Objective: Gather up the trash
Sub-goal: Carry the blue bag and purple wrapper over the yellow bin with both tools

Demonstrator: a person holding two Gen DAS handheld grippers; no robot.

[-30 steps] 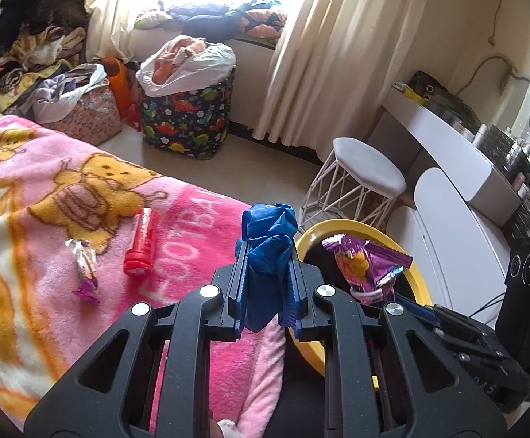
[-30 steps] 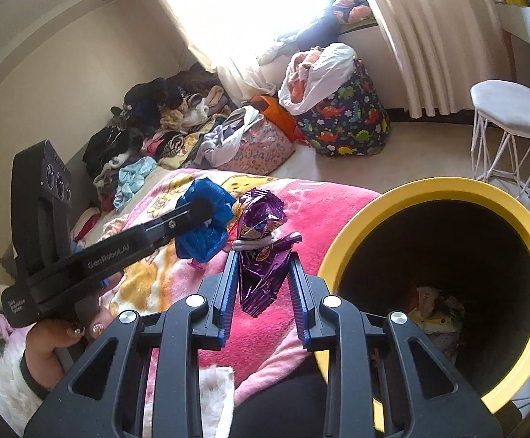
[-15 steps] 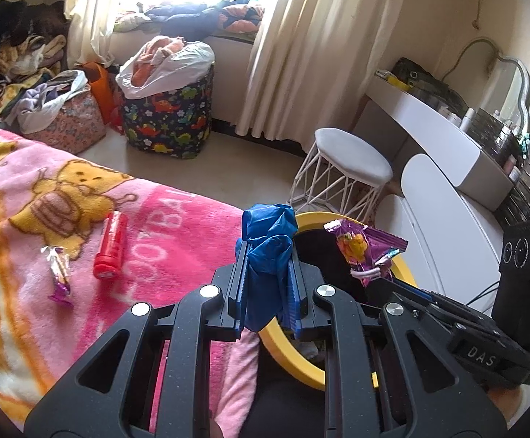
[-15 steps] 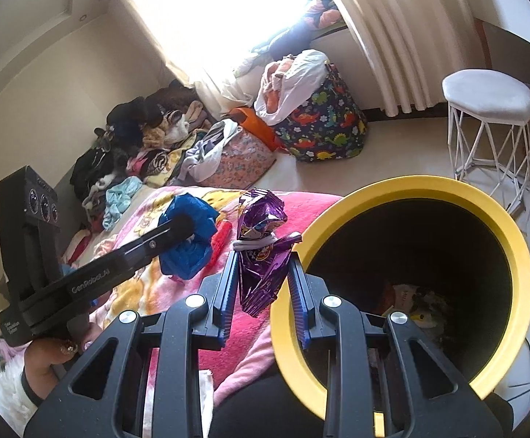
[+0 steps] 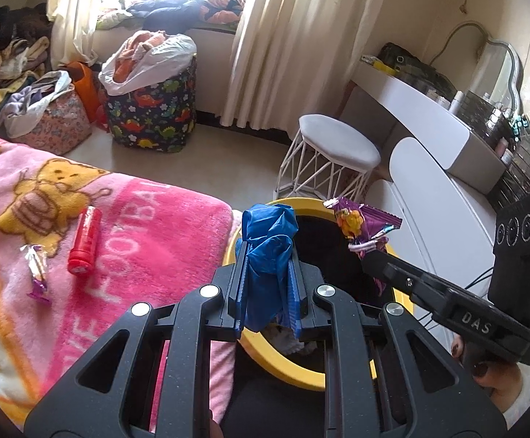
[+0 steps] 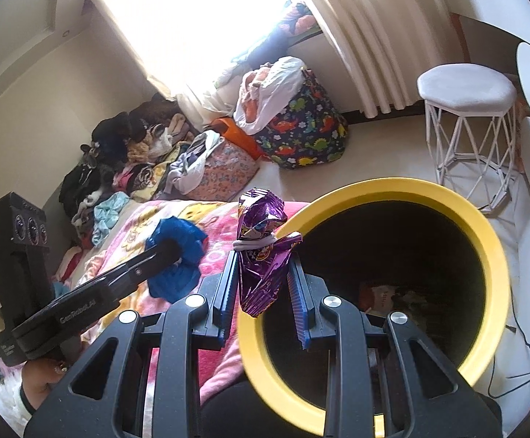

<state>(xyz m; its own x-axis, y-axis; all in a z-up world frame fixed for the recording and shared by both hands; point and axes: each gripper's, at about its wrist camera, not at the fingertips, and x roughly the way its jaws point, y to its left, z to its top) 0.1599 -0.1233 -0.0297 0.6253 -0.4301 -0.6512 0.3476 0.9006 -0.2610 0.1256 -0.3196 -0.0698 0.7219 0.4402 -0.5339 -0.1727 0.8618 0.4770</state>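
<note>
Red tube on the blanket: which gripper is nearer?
Left. The left gripper is just right of the red tube; the right gripper sits farther right, over the yellow bin.

Far ahead of my claws I see a dinosaur-print fabric bin [image 5: 153,109], stuffed with a white plastic bag [image 5: 148,62] of clothes. Left of it stands a floral bag [image 5: 51,124]. To the right, a white wire-frame stool [image 5: 337,153] stands on the floor near cream curtains [image 5: 290,36]. A pink cartoon-bear blanket [image 5: 130,233] lies at my left.
</note>
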